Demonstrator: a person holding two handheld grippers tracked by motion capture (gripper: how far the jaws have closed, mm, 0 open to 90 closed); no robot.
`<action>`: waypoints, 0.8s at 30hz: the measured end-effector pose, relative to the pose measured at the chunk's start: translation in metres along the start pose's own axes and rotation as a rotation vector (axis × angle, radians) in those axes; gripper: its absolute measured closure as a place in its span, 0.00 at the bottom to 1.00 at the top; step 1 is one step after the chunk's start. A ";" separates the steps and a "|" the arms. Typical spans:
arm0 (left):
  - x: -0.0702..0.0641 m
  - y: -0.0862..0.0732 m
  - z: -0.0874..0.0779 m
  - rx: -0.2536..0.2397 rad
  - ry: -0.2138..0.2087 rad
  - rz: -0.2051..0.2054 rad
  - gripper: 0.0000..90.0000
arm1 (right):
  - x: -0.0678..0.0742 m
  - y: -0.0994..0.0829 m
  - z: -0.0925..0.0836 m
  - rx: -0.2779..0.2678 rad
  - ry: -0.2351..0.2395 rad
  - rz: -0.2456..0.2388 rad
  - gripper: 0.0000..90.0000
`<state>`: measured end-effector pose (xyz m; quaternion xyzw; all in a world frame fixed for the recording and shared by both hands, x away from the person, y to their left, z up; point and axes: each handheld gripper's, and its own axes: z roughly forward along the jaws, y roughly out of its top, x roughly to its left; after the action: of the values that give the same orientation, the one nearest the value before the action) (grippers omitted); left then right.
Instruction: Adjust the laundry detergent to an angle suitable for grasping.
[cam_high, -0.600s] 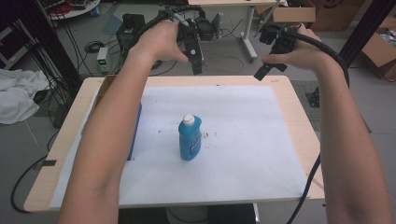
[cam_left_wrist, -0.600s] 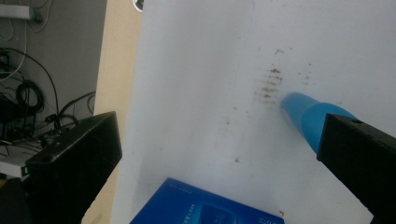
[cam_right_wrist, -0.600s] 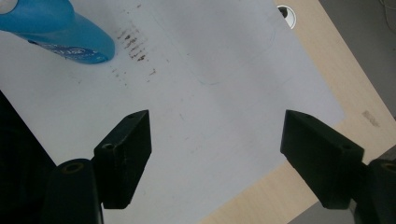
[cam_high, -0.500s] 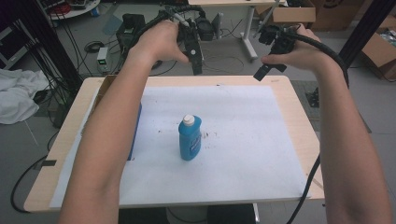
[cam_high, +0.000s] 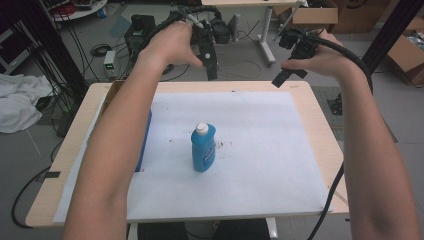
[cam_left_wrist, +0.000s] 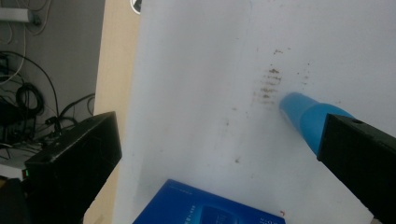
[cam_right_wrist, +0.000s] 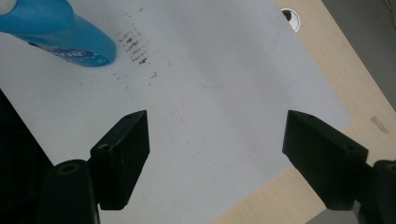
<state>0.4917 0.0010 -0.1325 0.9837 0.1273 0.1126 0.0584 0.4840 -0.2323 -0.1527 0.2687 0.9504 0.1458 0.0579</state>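
We open on the blue bottle (cam_high: 203, 148), standing upright near the middle of the white sheet (cam_high: 260, 150) that covers most of the table (cam_high: 320, 140). It wears a white cap, and there is a label on its front, but the print is too small for us to read. Just beside it, toward the far right, a patch of small brown specks (cam_high: 223, 145) dots the sheet. In the right gripper view we see those same specks right next to the bottle's base, along with faint pencil-like outlines on the paper.

Left of the bottle, partly under the person's left forearm, lies a flat blue book (cam_high: 145, 140); the left gripper view catches its cover with pale lettering, too blurred for us to make out.

Up at the far edge, we find the left gripper (cam_high: 211, 60) held above the table, jaws spread wide apart with nothing between them. The right gripper (cam_high: 286, 77) hovers at the far right, jaws likewise wide and empty.
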 end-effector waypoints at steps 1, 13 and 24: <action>0.000 0.000 -0.001 -0.001 0.000 -0.001 0.00 | 0.000 -0.001 0.000 -0.002 0.002 -0.004 0.26; -0.008 0.001 -0.007 0.001 0.005 -0.004 0.00 | 0.004 -0.003 -0.003 -0.012 0.001 -0.012 0.25; -0.009 0.003 -0.006 0.016 0.014 -0.009 0.00 | 0.003 -0.004 0.001 -0.011 0.003 -0.017 0.26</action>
<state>0.4824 -0.0039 -0.1284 0.9828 0.1331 0.1180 0.0500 0.4794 -0.2342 -0.1548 0.2598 0.9520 0.1508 0.0592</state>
